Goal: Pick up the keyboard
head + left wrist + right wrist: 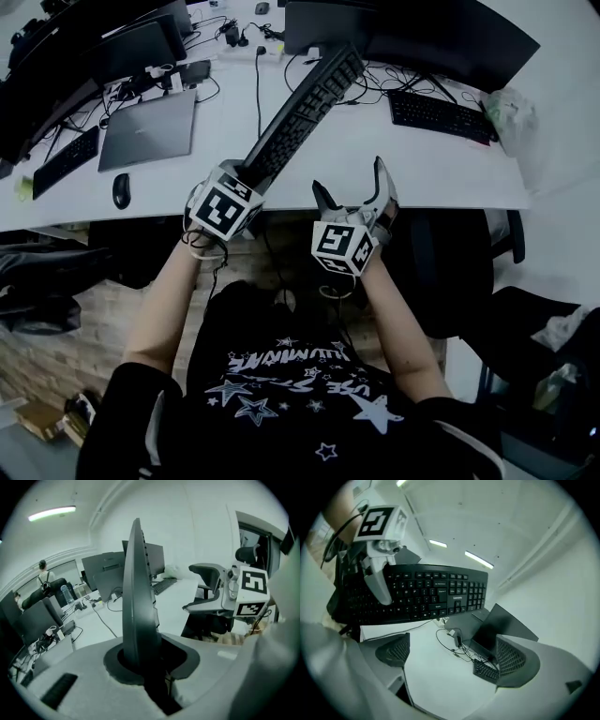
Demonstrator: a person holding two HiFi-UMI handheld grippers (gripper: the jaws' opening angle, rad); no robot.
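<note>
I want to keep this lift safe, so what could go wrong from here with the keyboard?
The left gripper clamps the keyboard at one end only, so the long free end could sag or twist out; the right gripper is open and gives no support. The far end also looks close to a monitor and could knock it on a swing.

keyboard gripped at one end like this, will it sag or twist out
Probably stiff: the keyboard looks straight with only the left tongs clamping one end. Likely light for its length. The long overhang could lever it round in that thin edge grip.
</note>
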